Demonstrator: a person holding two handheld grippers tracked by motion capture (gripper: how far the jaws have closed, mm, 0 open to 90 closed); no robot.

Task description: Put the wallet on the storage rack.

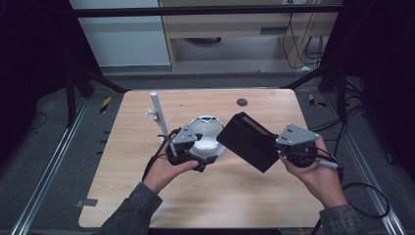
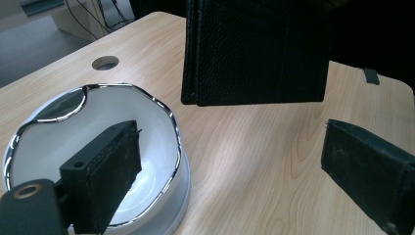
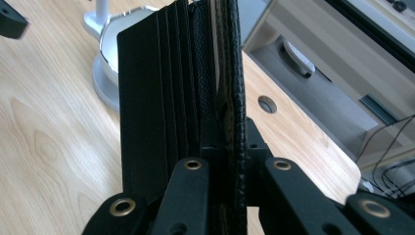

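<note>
A black leather wallet (image 1: pixel 247 139) hangs in the air over the table's middle right, and my right gripper (image 1: pixel 278 147) is shut on its near edge. In the right gripper view the wallet (image 3: pixel 166 98) stands edge-on with its card slots showing, pinched between the jaws of the right gripper (image 3: pixel 225 147). A white bowl with a chrome rim (image 1: pixel 205 118) sits at the table's centre. My left gripper (image 1: pixel 198 159) is open at the bowl's near side. In the left gripper view one finger (image 2: pixel 105 176) is over the bowl (image 2: pixel 172 122), the other over bare wood, and the wallet (image 2: pixel 254 54) hangs beyond.
A white upright rod (image 1: pixel 157 110) on a small base stands just left of the bowl. A round cable hole (image 1: pixel 242 102) is in the wooden table (image 1: pixel 205 196) near its far edge. Metal frame rails run along both sides of the table.
</note>
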